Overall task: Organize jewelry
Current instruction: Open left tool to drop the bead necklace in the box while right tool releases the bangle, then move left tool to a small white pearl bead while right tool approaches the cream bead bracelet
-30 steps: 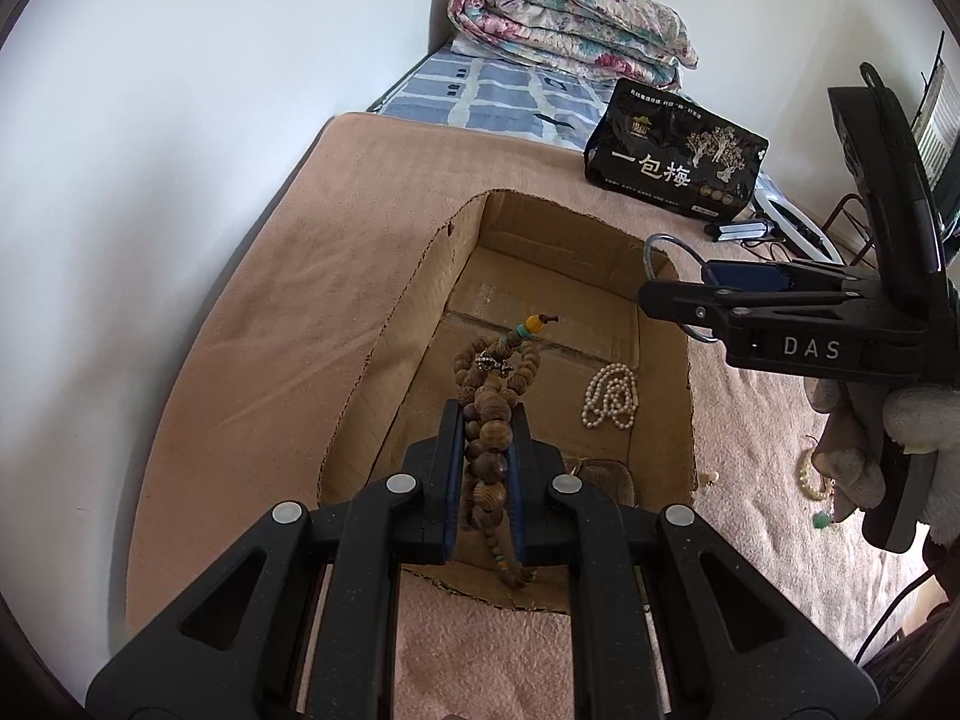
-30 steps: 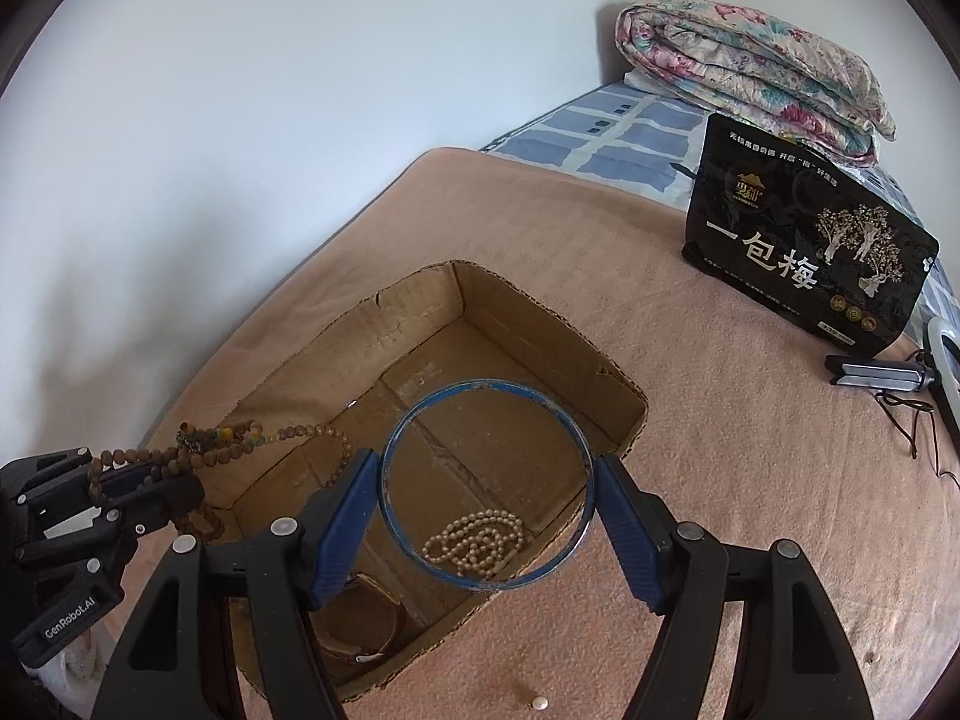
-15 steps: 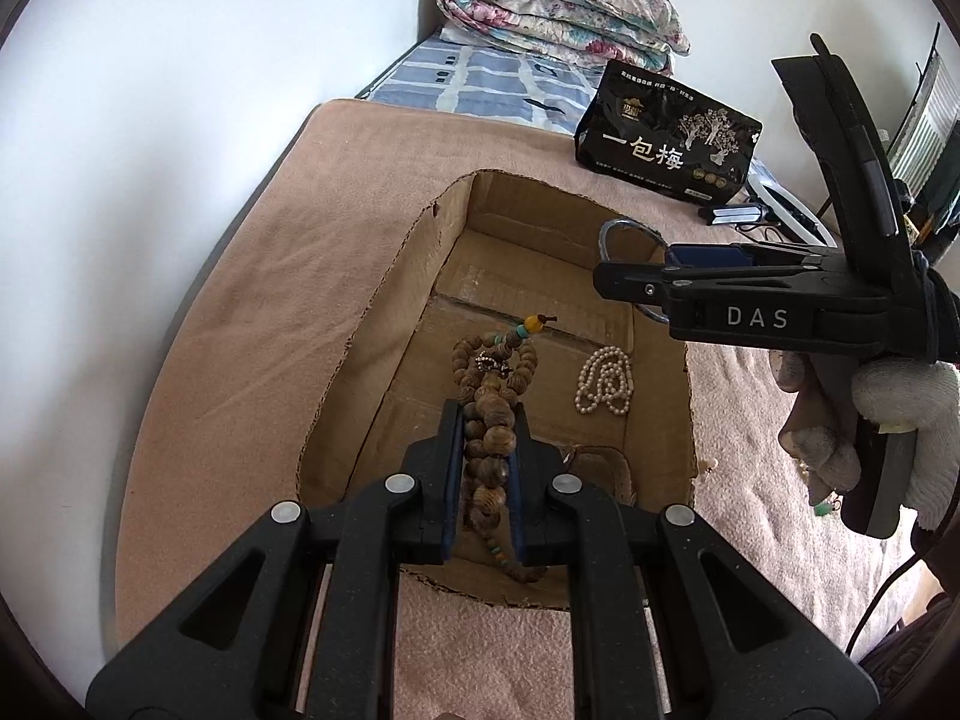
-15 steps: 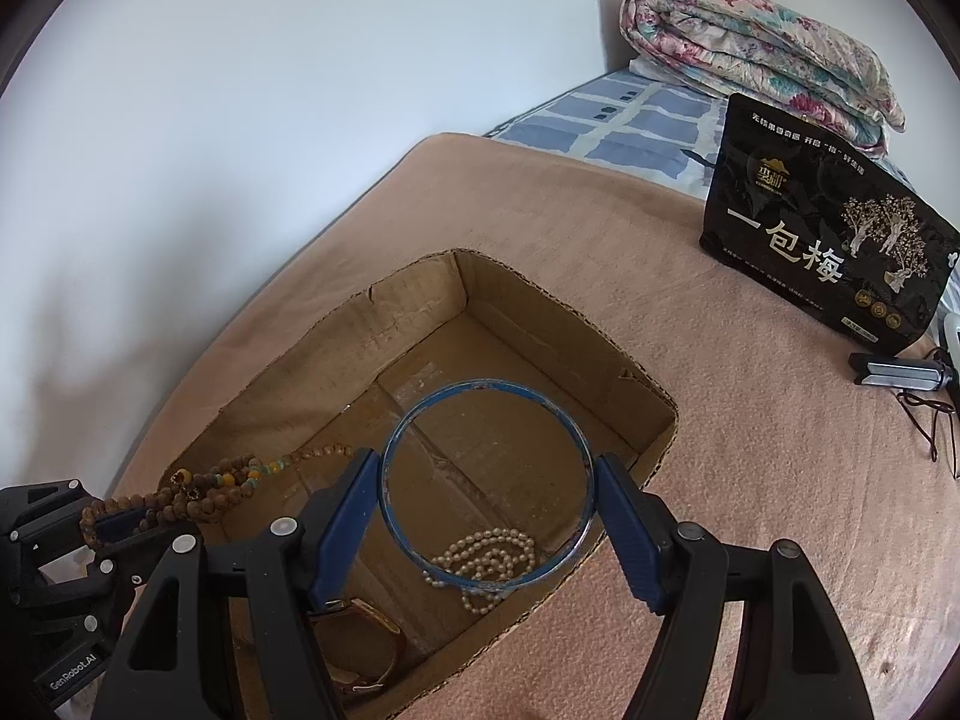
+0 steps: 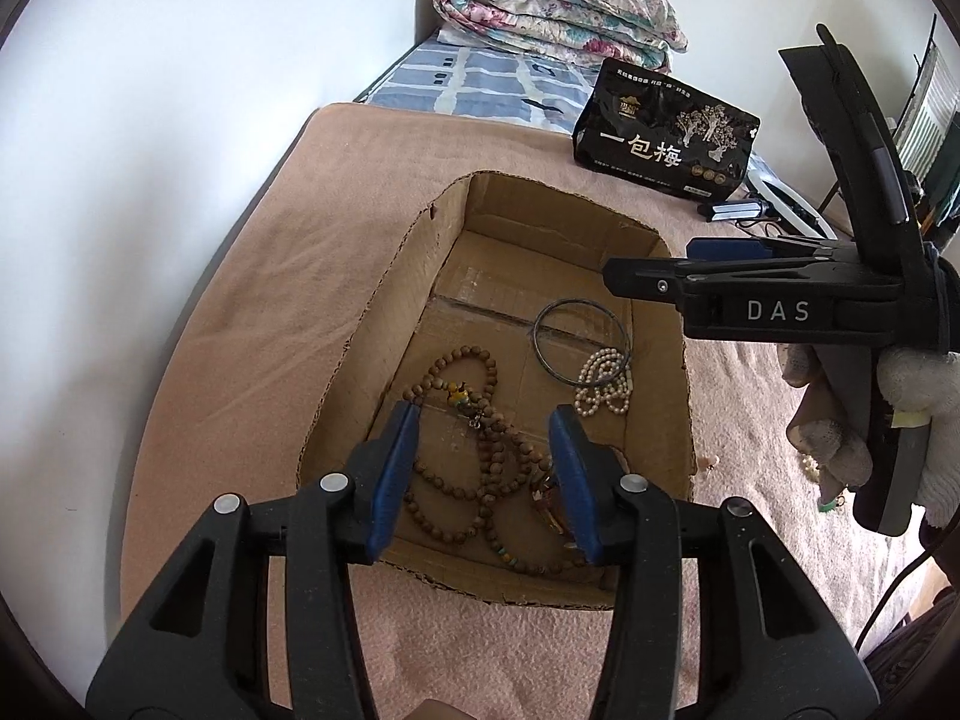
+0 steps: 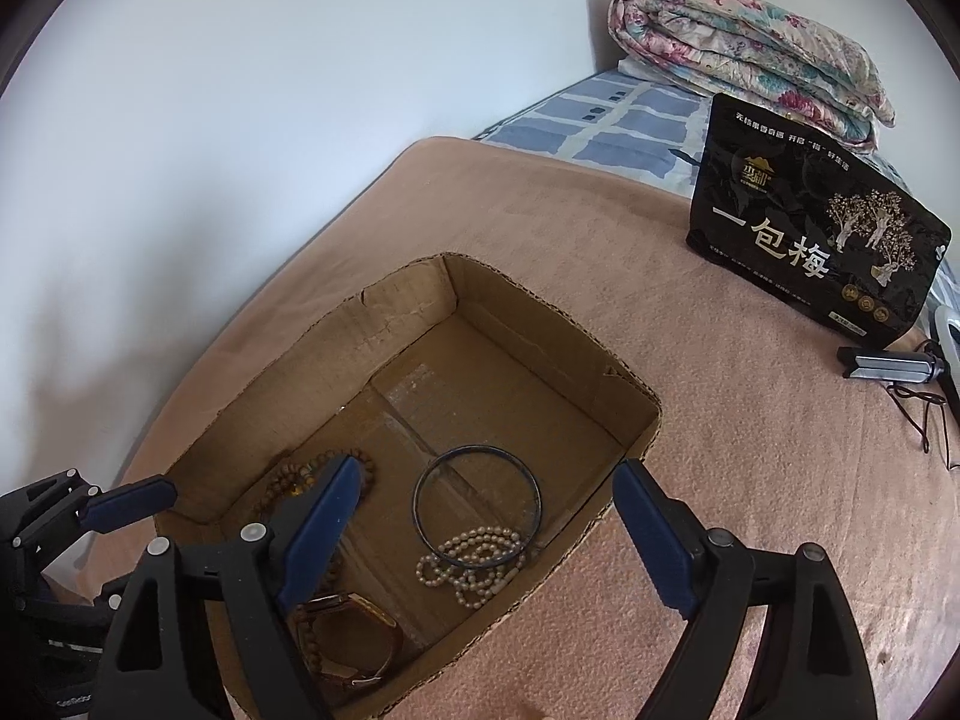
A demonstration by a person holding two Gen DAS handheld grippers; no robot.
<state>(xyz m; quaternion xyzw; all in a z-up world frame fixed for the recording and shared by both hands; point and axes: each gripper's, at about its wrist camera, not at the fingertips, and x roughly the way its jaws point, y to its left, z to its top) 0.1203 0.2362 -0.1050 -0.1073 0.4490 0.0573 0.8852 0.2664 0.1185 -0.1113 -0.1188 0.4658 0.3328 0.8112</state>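
Observation:
An open cardboard box (image 5: 384, 300) (image 6: 630, 402) sits on the tan blanket. Inside lie a brown wooden bead necklace (image 5: 480, 468) (image 6: 288, 480), a dark thin bangle (image 5: 579, 339) (image 6: 477, 504), a white pearl string (image 5: 603, 381) (image 6: 474, 561) and a gold watch (image 6: 354, 639). My left gripper (image 5: 486, 468) is open and empty above the bead necklace at the box's near end. My right gripper (image 6: 486, 534) is open and empty above the bangle and pearls; it also shows in the left wrist view (image 5: 708, 276).
A black snack bag (image 5: 663, 135) (image 6: 816, 258) stands beyond the box. A folded floral quilt (image 5: 558, 12) (image 6: 744, 66) lies at the bed's far end. A small dark tool and cables (image 6: 894, 366) lie at right. Loose beads (image 5: 831, 501) lie right of the box. A wall runs along the left.
My left gripper opened and dropped the bead necklace into the box. My right gripper opened and dropped the bangle, which now lies by the pearls.

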